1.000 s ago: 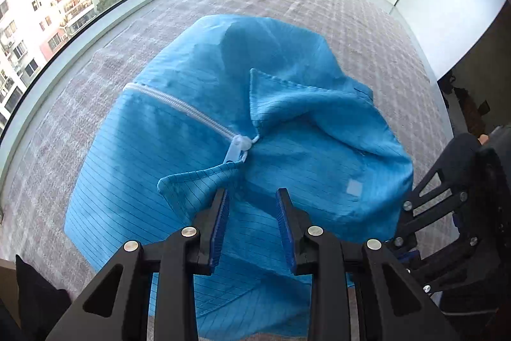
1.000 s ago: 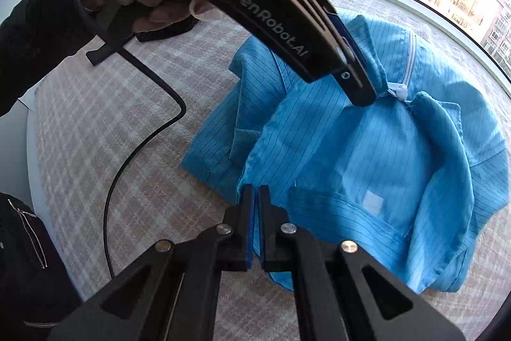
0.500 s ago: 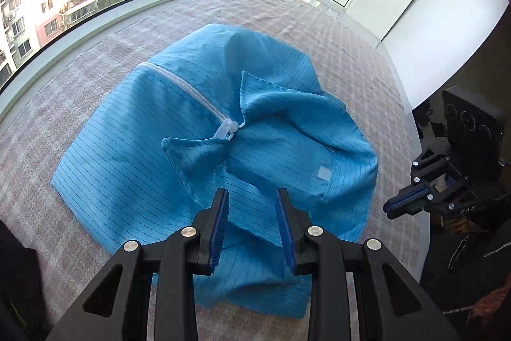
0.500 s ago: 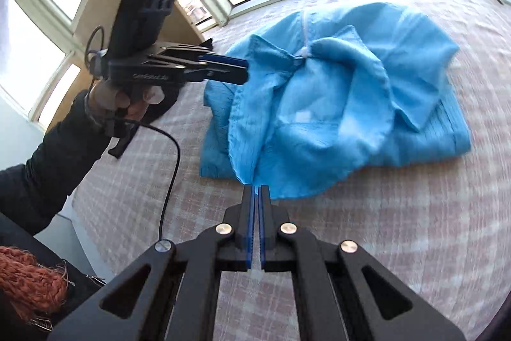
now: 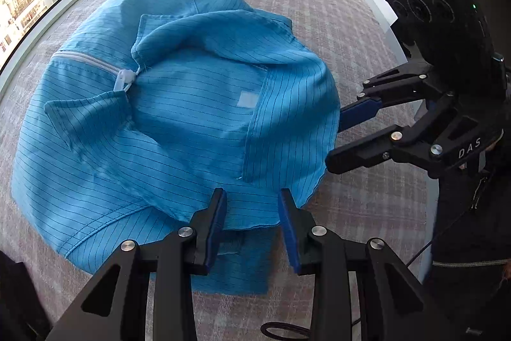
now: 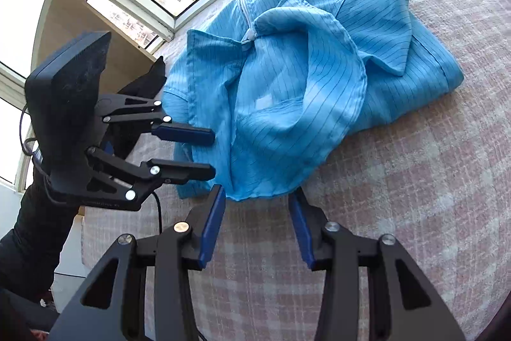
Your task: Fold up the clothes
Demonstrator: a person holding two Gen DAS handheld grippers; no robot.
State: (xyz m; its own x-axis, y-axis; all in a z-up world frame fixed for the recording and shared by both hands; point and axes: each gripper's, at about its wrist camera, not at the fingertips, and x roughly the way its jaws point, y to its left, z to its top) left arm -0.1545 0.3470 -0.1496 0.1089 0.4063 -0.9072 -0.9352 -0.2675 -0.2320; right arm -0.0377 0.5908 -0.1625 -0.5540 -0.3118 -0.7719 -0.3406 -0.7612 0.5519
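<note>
1. Looking along the left gripper [image 5: 252,221], its jaws are spread with nothing between the pads, and the near hem of the blue jacket [image 5: 179,123] lies right at and just past the tips
2. Right gripper [image 6: 255,219] is the same deal: jaws spread wide, holding nothing, the hanging corner of the jacket just ahead of the tips
3. Jacket sits bunched on the checked cover [image 6: 399,181], sides lapped in over the middle, collar flopped open around the white zipper pull [image 5: 123,79], white label [image 5: 247,99] showing
4. Both grippers point in at the same near edge from either side, so I'd guess they're lined up to pinch that hem for a fold, though it could just as well be a release
5. It's a loose bundle with soft rounded creases, not a flat square; can't tell how far along the folding is
</note>
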